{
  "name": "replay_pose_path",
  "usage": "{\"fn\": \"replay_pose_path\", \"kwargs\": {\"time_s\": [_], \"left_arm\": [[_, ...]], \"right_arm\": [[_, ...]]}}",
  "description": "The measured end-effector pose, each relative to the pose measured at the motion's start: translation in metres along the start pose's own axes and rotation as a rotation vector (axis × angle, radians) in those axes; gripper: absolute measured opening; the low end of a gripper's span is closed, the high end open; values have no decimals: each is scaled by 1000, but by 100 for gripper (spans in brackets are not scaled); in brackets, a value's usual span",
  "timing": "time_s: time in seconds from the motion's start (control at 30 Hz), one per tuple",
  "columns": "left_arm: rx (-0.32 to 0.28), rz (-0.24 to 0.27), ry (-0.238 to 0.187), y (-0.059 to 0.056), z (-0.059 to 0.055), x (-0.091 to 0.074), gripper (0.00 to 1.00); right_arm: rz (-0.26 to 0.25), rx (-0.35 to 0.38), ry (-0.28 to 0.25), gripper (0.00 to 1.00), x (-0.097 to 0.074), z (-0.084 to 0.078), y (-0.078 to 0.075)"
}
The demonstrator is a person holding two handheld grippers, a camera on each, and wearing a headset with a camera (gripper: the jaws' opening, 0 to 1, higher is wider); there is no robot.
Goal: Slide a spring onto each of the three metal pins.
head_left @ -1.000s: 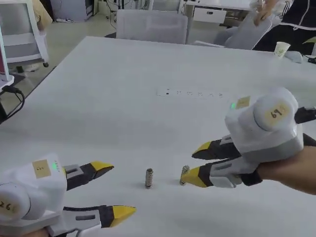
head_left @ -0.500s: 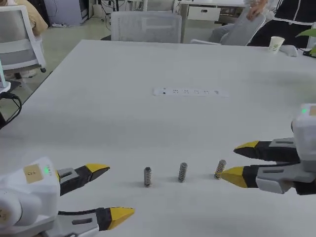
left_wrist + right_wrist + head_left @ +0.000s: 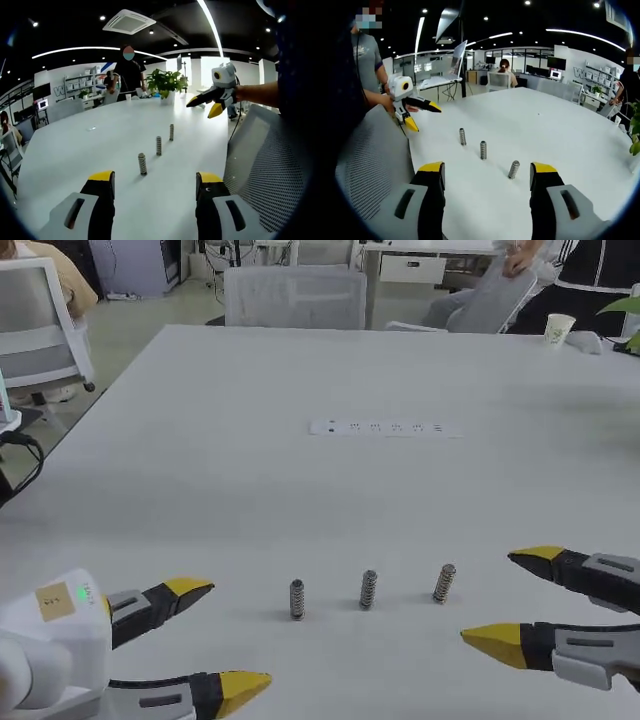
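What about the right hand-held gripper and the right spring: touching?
Apart. Head view shows bare table between the right hand-held gripper and right spring.

This is looking like an open-plan office: a long white meeting table (image 3: 300,480) is stretching ahead of the fingers (image 3: 182,591), a mesh chair (image 3: 295,295) is standing farther beyond them, and ceiling strip lights (image 3: 210,25) are glowing above desks (image 3: 440,81) and shelves (image 3: 82,85).

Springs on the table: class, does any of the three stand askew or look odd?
Yes. In the head view the rightmost spring leans to one side, while the middle spring and the left spring stand upright.
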State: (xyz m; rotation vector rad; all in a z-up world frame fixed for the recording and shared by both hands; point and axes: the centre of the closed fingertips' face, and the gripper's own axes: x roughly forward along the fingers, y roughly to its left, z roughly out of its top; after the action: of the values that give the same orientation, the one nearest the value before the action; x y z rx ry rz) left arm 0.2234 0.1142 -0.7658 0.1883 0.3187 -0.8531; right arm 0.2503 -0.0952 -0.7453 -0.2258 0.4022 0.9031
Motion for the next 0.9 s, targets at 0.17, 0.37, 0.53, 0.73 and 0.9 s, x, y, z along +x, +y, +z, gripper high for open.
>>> {"fn": "replay_pose_path", "kwargs": {"time_s": [0.17, 0.37, 0.53, 0.73, 0.9], "left_arm": [[-37, -8, 15, -3, -7, 1, 70], [-66, 2, 21, -3, -10, 3, 83], [-81, 4, 39, -2, -17, 6, 90], [-86, 4, 48, -3, -23, 9, 92], [-87, 8, 44, -2, -22, 10, 92]], "right_arm": [[1, 6, -14, 82, 1, -9, 3], [-35, 41, -58, 99, 3, -11, -2], [-49, 65, -51, 99, 4, -17, -3], [-53, 65, -41, 99, 6, -30, -5], [-72, 95, -60, 99, 4, -36, -13]]}}
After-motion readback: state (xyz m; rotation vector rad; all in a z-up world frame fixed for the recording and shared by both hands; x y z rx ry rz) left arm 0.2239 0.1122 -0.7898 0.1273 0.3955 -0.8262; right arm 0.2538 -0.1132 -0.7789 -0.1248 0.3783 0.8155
